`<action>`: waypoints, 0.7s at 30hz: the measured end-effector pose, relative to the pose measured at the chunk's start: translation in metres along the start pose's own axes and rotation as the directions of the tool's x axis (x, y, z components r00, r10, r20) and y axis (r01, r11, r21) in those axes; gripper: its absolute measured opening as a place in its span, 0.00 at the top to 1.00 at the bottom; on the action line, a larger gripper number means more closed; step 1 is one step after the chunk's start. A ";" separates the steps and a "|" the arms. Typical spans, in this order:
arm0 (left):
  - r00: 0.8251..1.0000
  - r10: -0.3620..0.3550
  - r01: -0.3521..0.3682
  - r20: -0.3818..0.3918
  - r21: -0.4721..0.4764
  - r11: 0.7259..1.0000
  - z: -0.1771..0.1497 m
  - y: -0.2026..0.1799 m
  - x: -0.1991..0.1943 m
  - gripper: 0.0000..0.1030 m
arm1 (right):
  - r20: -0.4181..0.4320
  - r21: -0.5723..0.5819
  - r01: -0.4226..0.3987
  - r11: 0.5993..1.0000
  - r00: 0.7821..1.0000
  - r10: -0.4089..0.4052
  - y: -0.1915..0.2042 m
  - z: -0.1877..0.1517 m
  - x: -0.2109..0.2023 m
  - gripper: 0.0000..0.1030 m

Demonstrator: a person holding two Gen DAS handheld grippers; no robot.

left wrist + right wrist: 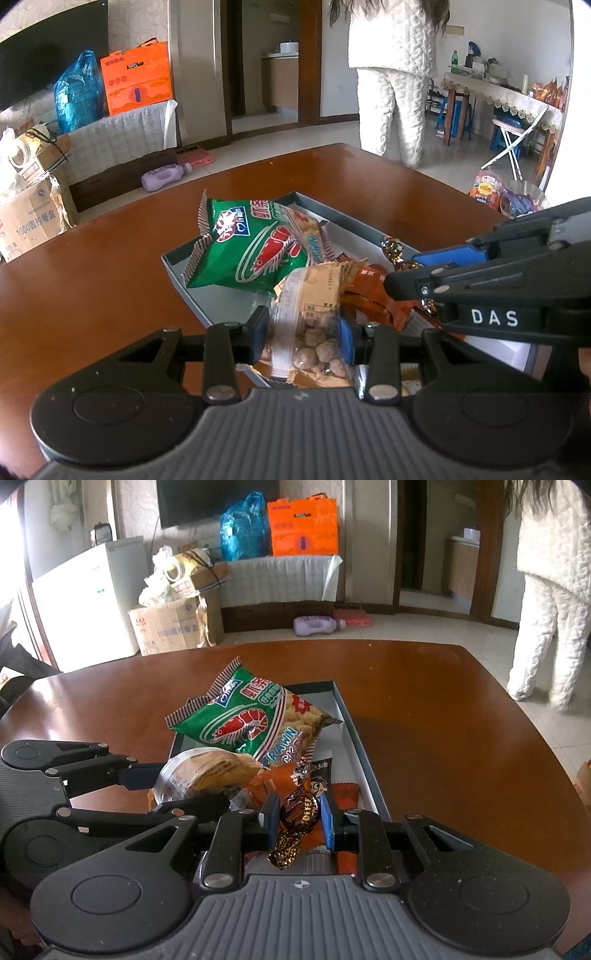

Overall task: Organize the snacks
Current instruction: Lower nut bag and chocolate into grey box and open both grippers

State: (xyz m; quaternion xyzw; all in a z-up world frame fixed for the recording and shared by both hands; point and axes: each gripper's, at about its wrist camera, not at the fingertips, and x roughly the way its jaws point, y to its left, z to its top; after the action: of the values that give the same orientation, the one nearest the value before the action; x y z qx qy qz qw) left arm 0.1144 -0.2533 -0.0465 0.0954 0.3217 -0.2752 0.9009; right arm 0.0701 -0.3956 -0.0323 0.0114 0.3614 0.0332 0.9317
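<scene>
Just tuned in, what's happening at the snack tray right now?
Both handheld grippers are over the grey tray on the brown table. The left gripper is clamped on a clear packet of round brown snacks; the right gripper is shut on a brown toffee candy. A green prawn cracker bag already lies in the tray.

Left gripper (303,338) and right gripper (297,818) both angled downward, jaws clamped.

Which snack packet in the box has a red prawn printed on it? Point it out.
The green prawn cracker bag, lying at the far end of the grey box. The other packets near the fingers are tan, orange or brown foil, with no prawn.
</scene>
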 end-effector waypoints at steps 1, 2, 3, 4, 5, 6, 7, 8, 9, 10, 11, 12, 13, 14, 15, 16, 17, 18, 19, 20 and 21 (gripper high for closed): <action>1.000 -0.001 0.001 0.000 0.000 1.000 0.000 0.000 0.001 0.65 | -0.001 0.002 0.000 1.000 1.000 0.000 0.000 0.000 0.000 0.76; 1.000 -0.001 0.001 -0.001 0.000 1.000 0.000 0.000 0.002 0.65 | -0.003 0.003 0.000 1.000 1.000 0.000 -0.001 -0.001 0.000 0.76; 1.000 0.000 0.000 -0.001 -0.001 1.000 0.000 0.000 0.002 0.65 | -0.005 0.003 0.002 1.000 1.000 -0.002 -0.002 -0.001 0.001 0.76; 1.000 0.000 0.000 -0.001 -0.001 1.000 0.000 0.000 0.002 0.65 | -0.008 0.003 0.002 1.000 1.000 -0.002 -0.002 0.000 0.001 0.76; 1.000 0.000 0.000 -0.001 0.000 1.000 0.000 0.000 0.002 0.65 | -0.010 0.002 0.003 1.000 1.000 -0.003 -0.002 0.000 0.002 0.76; 1.000 0.000 0.000 -0.001 0.001 1.000 0.000 0.000 0.003 0.65 | -0.013 0.000 0.005 1.000 1.000 -0.005 -0.002 0.000 0.002 0.76; 1.000 0.002 -0.002 -0.001 0.002 1.000 0.000 0.000 0.004 0.65 | -0.017 -0.003 0.008 1.000 1.000 -0.008 -0.002 -0.001 0.003 0.76; 1.000 0.003 -0.003 -0.001 0.002 1.000 0.000 0.000 0.004 0.65 | -0.019 -0.006 0.011 1.000 1.000 -0.012 -0.002 -0.001 0.004 0.76; 1.000 0.003 -0.003 -0.001 0.003 1.000 0.000 -0.001 0.003 0.65 | -0.020 -0.008 0.013 1.000 1.000 -0.013 -0.002 -0.001 0.005 0.76; 1.000 0.003 -0.003 -0.001 0.002 1.000 -0.001 -0.001 0.003 0.65 | -0.020 -0.008 0.013 1.000 1.000 -0.014 -0.002 -0.001 0.005 0.76; 1.000 0.004 -0.004 -0.002 0.002 1.000 -0.001 -0.001 0.004 0.65 | -0.020 -0.006 0.014 1.000 1.000 -0.014 -0.003 -0.001 0.005 0.76; 1.000 0.005 -0.005 -0.003 0.003 1.000 -0.001 -0.001 0.004 0.64 | -0.021 -0.006 0.016 1.000 1.000 -0.016 -0.002 -0.002 0.005 0.76; 1.000 0.006 -0.006 -0.003 0.002 1.000 -0.001 -0.002 0.004 0.64 | -0.021 -0.006 0.016 1.000 1.000 -0.016 -0.003 -0.002 0.005 0.76; 1.000 0.004 -0.004 -0.004 0.001 1.000 -0.001 -0.001 0.005 0.64 | -0.021 -0.005 0.015 1.000 1.000 -0.015 -0.003 -0.002 0.005 0.76; 1.000 0.004 -0.004 -0.006 -0.001 1.000 -0.001 -0.002 0.005 0.64 | -0.020 -0.004 0.014 1.000 1.000 -0.014 -0.003 -0.002 0.005 0.76; 1.000 0.005 -0.005 -0.006 -0.004 1.000 -0.001 -0.002 0.004 0.64 | -0.020 -0.004 0.015 1.000 1.000 -0.015 -0.004 -0.002 0.005 0.76; 1.000 0.005 -0.005 -0.005 -0.005 1.000 -0.001 -0.002 0.004 0.64 | -0.020 -0.002 0.014 1.000 1.000 -0.014 -0.003 -0.001 0.006 0.76; 1.000 0.005 -0.005 -0.004 0.000 1.000 -0.001 -0.002 0.004 0.64 | -0.018 -0.002 0.014 1.000 1.000 -0.014 -0.004 -0.001 0.005 0.76; 1.000 0.007 -0.007 -0.002 0.003 1.000 -0.002 -0.003 0.004 0.64 | -0.016 -0.001 0.013 1.000 1.000 -0.013 -0.004 -0.001 0.005 0.76; 1.000 0.008 -0.008 0.000 0.005 1.000 -0.003 -0.003 0.003 0.64 | -0.014 0.000 0.013 1.000 1.000 -0.013 -0.004 -0.001 0.004 0.76; 1.000 0.008 -0.008 0.001 0.008 1.000 -0.003 -0.003 0.003 0.64 | -0.013 0.002 0.013 1.000 1.000 -0.013 -0.005 -0.001 0.004 0.76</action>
State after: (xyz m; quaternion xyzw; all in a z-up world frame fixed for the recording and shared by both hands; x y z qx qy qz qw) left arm 0.1131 -0.2565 -0.0507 0.1000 0.3196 -0.2730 0.9018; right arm 0.0722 -0.4000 -0.0362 0.0097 0.3675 0.0268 0.9296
